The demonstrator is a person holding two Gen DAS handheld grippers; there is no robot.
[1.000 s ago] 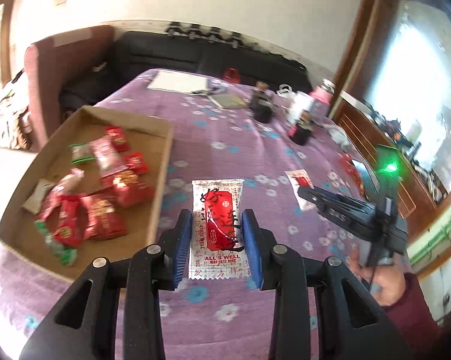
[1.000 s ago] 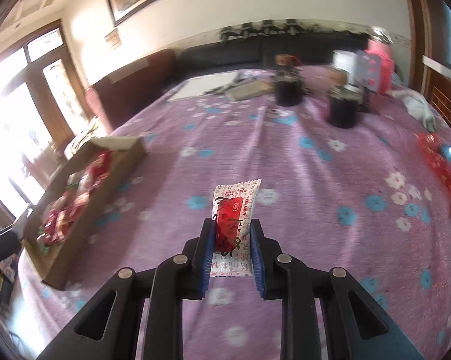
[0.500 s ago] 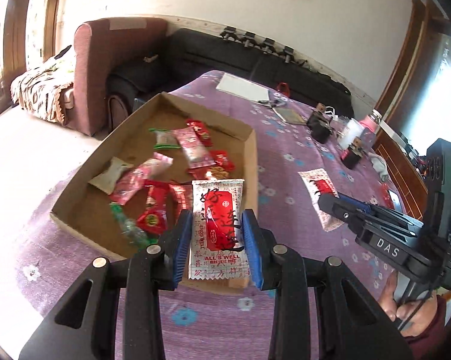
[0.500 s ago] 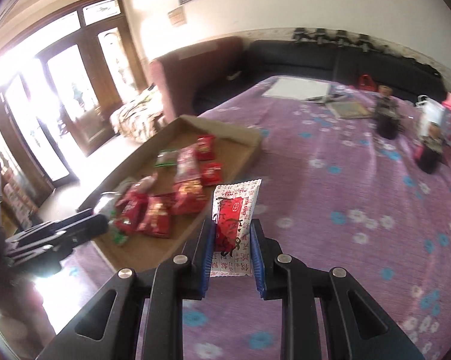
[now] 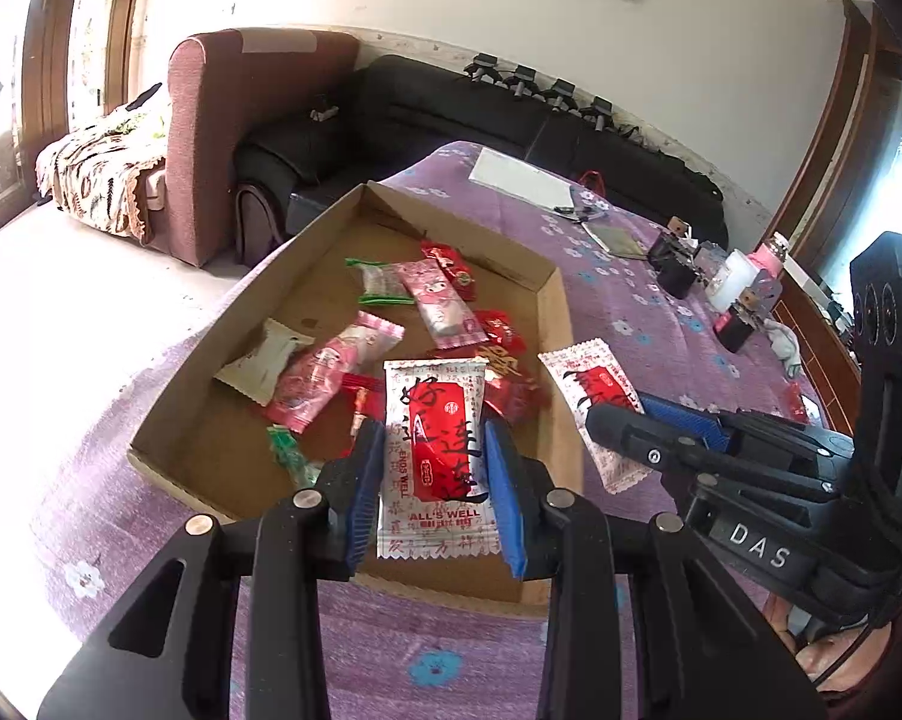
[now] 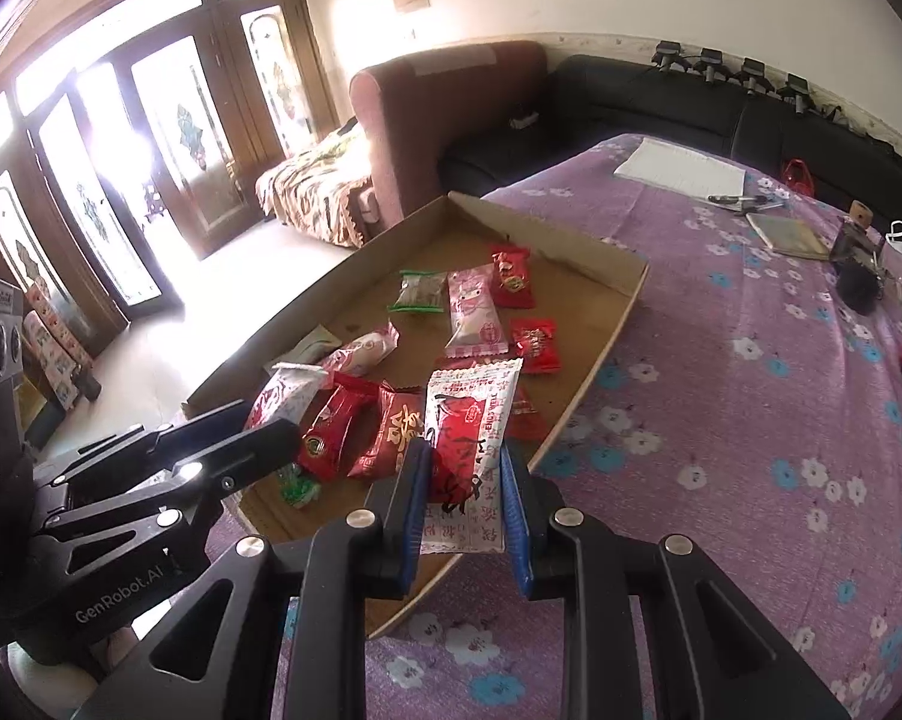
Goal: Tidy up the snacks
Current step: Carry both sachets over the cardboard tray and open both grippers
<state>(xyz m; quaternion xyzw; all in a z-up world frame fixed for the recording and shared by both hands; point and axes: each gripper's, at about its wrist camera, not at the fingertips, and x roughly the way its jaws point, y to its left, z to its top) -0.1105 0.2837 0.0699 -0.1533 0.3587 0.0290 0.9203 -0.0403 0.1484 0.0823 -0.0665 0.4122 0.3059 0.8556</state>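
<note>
Tabletop (image 5: 631,324): covered with purple flowered cloth; carries a cardboard tray, dark jars and papers at the far end.

Cardboard tray (image 5: 562,324): shallow, open-topped, set at the tabletop's near corner; contains a loose scatter of wrapped snacks (image 6: 475,312), red, pink, white and green.

Left gripper (image 5: 432,480): held over the tray's near wall, blue pads clamped on a white-and-red packet (image 5: 435,450) printed "ALL'S WELL"; the packet stands upright above the tray's near end, clear of the snacks below.

Right gripper (image 6: 463,498): just beside the left one, over the tray's near right edge, pads pinching a second white-and-red packet (image 6: 469,426) by its lower half, the top tilted slightly right.
</note>
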